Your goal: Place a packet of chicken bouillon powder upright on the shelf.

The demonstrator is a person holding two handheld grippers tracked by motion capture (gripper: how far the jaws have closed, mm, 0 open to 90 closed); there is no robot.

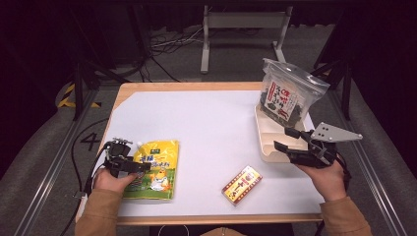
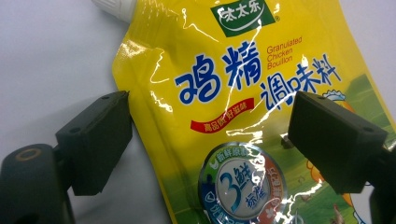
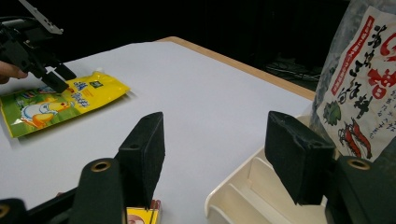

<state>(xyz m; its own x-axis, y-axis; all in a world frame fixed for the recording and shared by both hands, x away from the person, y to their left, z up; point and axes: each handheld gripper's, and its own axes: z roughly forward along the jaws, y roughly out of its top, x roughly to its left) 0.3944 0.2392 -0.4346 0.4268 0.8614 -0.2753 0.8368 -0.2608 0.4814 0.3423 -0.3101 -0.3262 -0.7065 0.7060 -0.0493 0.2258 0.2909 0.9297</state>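
While the left tongs (image 2: pixel 208 140) stand wide astride the yellow bouillon pouch (image 2: pixel 261 116) near the desk's front-left corner, right tongs (image 3: pixel 219 158) idle open; pouch judged soft, slick: grip its edge.

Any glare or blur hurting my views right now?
Left gripper view: white glare streaks on the yellow bouillon pouch, print still readable. Right gripper view: tongs slightly soft up close. High view: white table evenly lit, surroundings dark.
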